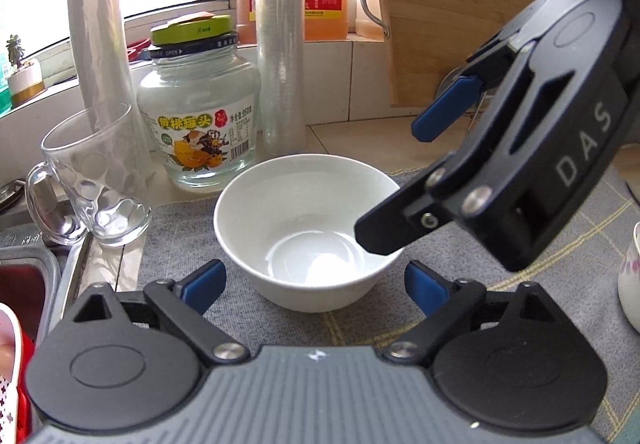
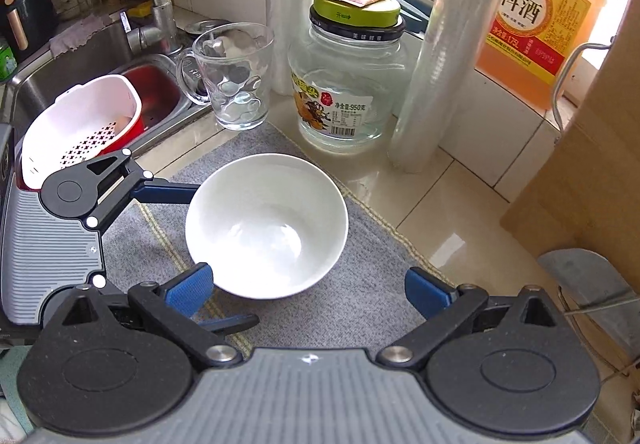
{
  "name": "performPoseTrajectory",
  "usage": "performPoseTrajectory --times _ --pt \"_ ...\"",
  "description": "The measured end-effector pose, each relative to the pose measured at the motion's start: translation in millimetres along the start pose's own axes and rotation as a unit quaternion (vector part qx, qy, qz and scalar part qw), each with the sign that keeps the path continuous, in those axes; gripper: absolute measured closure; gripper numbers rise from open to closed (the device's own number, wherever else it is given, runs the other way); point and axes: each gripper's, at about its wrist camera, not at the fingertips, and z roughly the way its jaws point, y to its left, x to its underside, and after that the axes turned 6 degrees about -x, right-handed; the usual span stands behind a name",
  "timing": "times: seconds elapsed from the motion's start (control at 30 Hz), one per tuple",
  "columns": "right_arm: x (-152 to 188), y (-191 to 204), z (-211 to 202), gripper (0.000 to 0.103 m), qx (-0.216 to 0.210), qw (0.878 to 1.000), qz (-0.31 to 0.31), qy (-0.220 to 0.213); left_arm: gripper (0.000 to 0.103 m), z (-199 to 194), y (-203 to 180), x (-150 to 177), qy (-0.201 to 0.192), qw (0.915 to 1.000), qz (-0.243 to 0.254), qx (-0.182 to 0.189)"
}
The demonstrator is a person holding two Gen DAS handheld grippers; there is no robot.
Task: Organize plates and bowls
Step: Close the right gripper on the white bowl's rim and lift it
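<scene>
a white bowl point(image 1: 308, 232) stands upright and empty on a grey mat point(image 1: 400, 308), close in front of a glass mug point(image 1: 92, 179), a glass jar point(image 1: 200, 107) and two upright rolls of plastic wrap point(image 1: 280, 43). the left gripper point(image 1: 316, 284) has its fingers spread, one on each side of the bowl's near wall, pinching nothing. the right gripper point(image 2: 308, 290) is likewise spread over the bowl's near rim and holds nothing; from the left view one of its fingers hangs just over the right rim. likely faults: both grippers converge on one bowl and may collide; an off-centre squeeze on the smooth wall could tip the bowl or push it along the mat into the mug or jar.
</scene>
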Motion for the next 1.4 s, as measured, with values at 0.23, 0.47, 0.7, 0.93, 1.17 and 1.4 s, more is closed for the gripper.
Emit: performPoseTrajectory --times 0.23,0.47,0.7,0.93,1.17,1.4 --pt "-16.9 -10.6 25.5 0.007 -0.034 0.999 -0.005 0.012 0.018 -1.0 2.7 0.0 -0.002 1.0 -0.002 0.0" --pt "-24.3 -20.4 39.4 0.016 -0.066 0.998 0.012 0.018 0.021 -0.3 1.3 -1.3 -0.003 1.0 0.009 0.0" --pt "-31.0 -22.6 47.2 0.023 -0.082 0.996 0.012 0.02 0.021 -0.1 3.0 -1.6 -0.001 1.0 0.009 0.003" --pt "-32.6 -23.4 48.6 0.027 -0.084 0.996 0.016 0.02 0.021 0.0 2.0 -3.4 0.003 0.9999 0.013 0.004" --pt "-30.5 -25.6 43.7 0.027 -0.093 0.995 0.031 0.02 0.021 -3.9 0.5 -4.6 0.009 0.9997 0.024 0.008" --pt "-25.4 -28.5 31.2 0.027 -0.118 0.991 0.062 0.017 0.021 -14.7 -4.9 -4.4 0.014 0.9991 0.038 0.012"
